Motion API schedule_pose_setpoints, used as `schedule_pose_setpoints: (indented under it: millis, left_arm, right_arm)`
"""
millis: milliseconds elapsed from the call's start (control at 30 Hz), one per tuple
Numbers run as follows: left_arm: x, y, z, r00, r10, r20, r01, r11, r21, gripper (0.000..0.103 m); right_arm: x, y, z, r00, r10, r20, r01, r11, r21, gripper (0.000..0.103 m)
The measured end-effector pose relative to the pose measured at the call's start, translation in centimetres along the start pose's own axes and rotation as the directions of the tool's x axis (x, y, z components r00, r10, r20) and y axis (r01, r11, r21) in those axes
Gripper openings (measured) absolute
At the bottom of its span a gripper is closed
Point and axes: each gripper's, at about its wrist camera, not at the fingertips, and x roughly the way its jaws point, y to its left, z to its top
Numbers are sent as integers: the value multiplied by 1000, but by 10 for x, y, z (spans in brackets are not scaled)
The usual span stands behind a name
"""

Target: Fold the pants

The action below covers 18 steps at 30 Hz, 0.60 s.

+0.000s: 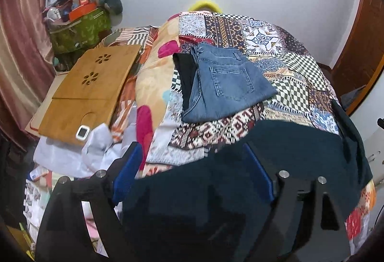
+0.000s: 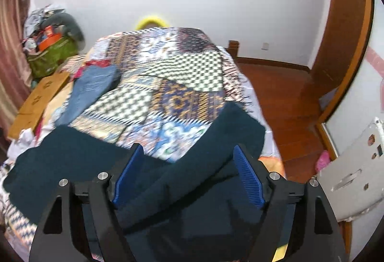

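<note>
The dark teal pants of soft knit cloth [image 1: 300, 151] lie across the near edge of the bed, filling the lower half of both frames, and their long axis runs side to side across the view, so each set of tongs has one end of the cloth directly under it. In the left wrist view the left gripper [image 1: 194, 170] stands with its blue-padded fingers spread wide, the cloth lying in the gap between them; whether the pads touch the fabric is hard to say, since the lower frame is dark. In the right wrist view the right gripper [image 2: 188, 173] is likewise spread, with a rumpled ridge of the same pants [image 2: 204, 166] rising between its fingers toward the upper right of the frame. Both hands seem about equally near, one over each end, which suits a fold carried away from the camera toward the middle of the frame. Beyond the pants the patchwork quilt in many prints [image 1: 276, 46] offers open ground, but a folded pair of blue denim jeans [image 1: 225, 84] with a black garment [image 1: 184, 77] tucked under its left edge sits at frame centre in the left view, near enough to crowd a long fold. A wooden lap board with flower cut-outs [image 1: 88, 91] lies at the left, well apart.
</note>
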Motion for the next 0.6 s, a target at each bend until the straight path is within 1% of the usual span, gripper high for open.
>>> schedule_pose_setpoints:
  millis: [167, 267, 300, 500, 600]
  left_arm:
    - [40, -13, 23, 999, 0, -35, 0, 1000, -3, 85]
    - [62, -22, 33, 999, 2, -54, -1, 1000, 9, 84]
    - [70, -25, 36, 998, 3, -62, -2, 1000, 15, 84]
    - [103, -39, 40, 995, 8, -96, -3, 998, 56, 85]
    - [115, -43, 38, 993, 14, -116, -6, 998, 65, 85]
  right_arm:
    - [56, -20, 24, 997, -36, -65, 38, 999, 23, 74]
    - [97, -29, 35, 991, -45, -124, 51, 998, 43, 74]
    - [106, -31, 37, 989, -47, -139, 54, 997, 46, 74]
    - [180, -51, 51, 963, -80, -257, 102, 992, 75, 74]
    - [212, -62, 52, 944, -96, -317, 132, 987, 94, 74]
